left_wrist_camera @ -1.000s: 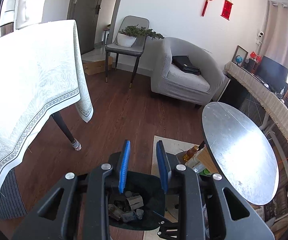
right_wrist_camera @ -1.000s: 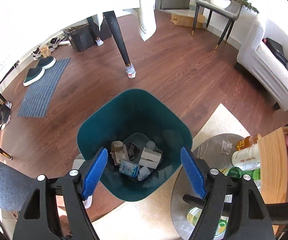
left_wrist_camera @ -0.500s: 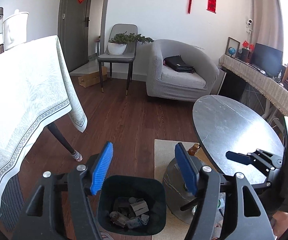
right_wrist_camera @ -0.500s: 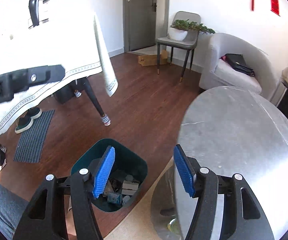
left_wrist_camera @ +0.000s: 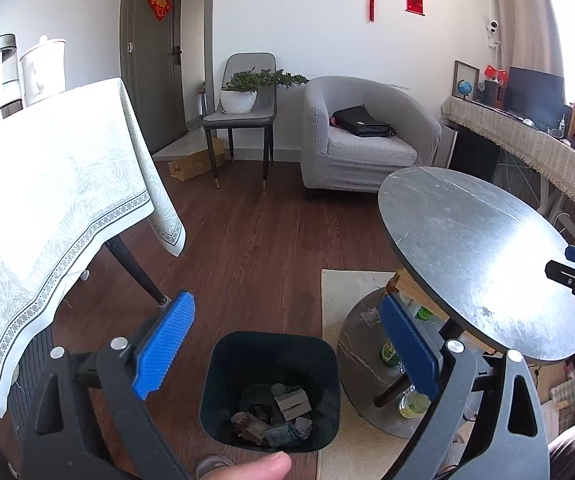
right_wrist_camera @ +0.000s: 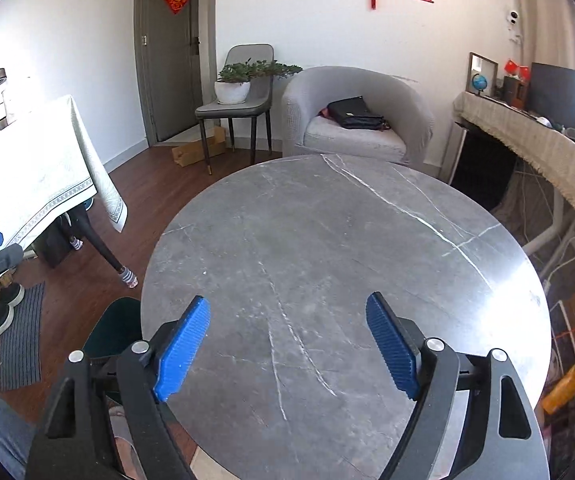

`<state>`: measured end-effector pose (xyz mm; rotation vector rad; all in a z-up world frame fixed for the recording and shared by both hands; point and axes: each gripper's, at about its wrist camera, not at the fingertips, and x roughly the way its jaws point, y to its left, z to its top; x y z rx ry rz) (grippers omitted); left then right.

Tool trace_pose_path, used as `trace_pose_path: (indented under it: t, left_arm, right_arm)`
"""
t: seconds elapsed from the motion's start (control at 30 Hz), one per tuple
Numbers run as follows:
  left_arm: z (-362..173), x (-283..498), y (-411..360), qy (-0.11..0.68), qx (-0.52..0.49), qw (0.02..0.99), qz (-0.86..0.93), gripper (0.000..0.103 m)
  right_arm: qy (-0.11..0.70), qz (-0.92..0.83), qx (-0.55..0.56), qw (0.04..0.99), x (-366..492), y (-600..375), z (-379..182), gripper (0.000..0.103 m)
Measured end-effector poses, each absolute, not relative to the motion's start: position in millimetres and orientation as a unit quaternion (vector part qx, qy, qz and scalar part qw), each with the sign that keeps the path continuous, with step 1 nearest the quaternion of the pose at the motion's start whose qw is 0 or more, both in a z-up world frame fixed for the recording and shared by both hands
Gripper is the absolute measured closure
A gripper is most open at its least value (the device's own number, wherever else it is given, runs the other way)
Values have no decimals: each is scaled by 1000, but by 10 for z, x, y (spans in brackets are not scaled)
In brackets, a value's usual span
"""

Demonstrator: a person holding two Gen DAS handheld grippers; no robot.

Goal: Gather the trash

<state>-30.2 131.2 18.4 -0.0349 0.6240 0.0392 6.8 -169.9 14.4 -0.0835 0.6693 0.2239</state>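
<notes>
Left claw over trash bin, right claw over round table, both opening, empty

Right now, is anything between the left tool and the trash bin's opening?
Nothing visible. The left tool hangs above the bin, jaws opening and empty, and the bin's mouth is uncovered, with trash at the bottom. The round table stands off to the side.

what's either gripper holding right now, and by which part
Nothing is held. The left gripper is opening above the trash bin; the right gripper is opening over the round table.
</notes>
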Motion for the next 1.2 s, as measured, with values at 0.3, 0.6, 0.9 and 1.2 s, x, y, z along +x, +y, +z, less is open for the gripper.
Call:
trace_pose_path:
  t: [0.3,0.6,0.9,1.2]
  left_arm:
    - [111,-557,1237,319,-21,947,19,5]
    - [3,-664,1180,329,-5,944,33,5]
    - [-47,-652,1167,339,-18,940,31,5]
    - [-65,-659,1084,342,-1,939,26,5]
  right_arm:
    - [337,68,-22,939,-338,-2254,119,7]
    - [327,78,-12,942,-656,-2319,111,4]
    - [321,87,-14,943,-768,-2281,125,4]
    - [321,86,-18,943,-790,-2283,124,4]
